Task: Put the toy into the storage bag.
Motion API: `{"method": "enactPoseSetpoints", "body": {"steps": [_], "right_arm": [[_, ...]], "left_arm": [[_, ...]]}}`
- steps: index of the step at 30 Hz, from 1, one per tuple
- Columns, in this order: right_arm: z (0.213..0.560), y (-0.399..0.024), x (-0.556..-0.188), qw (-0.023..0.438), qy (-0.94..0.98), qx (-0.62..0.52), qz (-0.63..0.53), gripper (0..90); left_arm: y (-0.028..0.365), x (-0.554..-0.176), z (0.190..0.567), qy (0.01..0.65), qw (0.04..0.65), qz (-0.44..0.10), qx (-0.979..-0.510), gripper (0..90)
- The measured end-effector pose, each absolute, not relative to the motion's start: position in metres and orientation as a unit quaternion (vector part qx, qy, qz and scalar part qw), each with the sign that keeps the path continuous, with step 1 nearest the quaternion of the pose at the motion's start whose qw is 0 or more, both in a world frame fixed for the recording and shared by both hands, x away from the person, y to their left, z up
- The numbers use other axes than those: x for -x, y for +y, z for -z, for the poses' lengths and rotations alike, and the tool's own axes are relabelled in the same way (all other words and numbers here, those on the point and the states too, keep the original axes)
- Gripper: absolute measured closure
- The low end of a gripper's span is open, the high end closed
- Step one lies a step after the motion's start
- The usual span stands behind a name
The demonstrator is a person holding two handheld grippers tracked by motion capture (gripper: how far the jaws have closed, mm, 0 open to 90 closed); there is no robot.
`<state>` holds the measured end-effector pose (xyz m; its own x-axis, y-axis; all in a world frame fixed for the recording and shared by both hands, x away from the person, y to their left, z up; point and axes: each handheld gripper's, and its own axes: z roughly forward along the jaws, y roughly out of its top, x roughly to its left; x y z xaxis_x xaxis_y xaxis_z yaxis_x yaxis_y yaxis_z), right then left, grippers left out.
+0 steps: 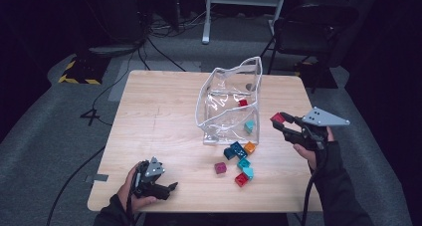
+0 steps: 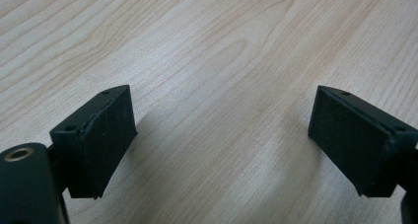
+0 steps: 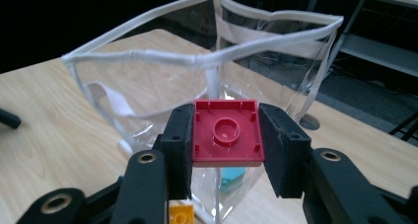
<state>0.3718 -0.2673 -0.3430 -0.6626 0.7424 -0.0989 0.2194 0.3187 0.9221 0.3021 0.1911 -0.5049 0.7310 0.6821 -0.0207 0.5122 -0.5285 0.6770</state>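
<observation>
Right gripper view: the right hand-held gripper [image 3: 226,135] pinched a red block [image 3: 226,131] squarely, near the clear bag [image 3: 148,61]. Advised clearing the rim before release. The left hand-held gripper [image 2: 222,135] rested spread and empty on the counter [image 2: 207,46].

The table [image 1: 159,116] was bright in the middle, the room around it was very dark, and the clear bag [image 1: 229,104] shone with glare.

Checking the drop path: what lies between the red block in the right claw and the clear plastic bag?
Nothing: in the high view the red square plastic block hangs beside the clear plastic bag, with bare table below the gap.
</observation>
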Motion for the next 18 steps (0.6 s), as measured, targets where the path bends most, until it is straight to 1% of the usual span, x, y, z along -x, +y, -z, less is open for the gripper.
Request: {"method": "enactPoseSetpoints", "body": {"steps": [8, 18], "right_arm": [[0.316, -0.253, -0.383, 0.286, 0.763, -0.304, -0.493, 59.4], [0.300, -0.235, -0.395, 0.296, 0.765, -0.293, -0.492, 59.4]], "left_arm": [[0.191, -0.302, 0.505, 0.345, 0.342, -0.124, -0.865, 11.0], [0.191, -0.302, 0.505, 0.345, 0.342, -0.124, -0.865, 11.0]]}}
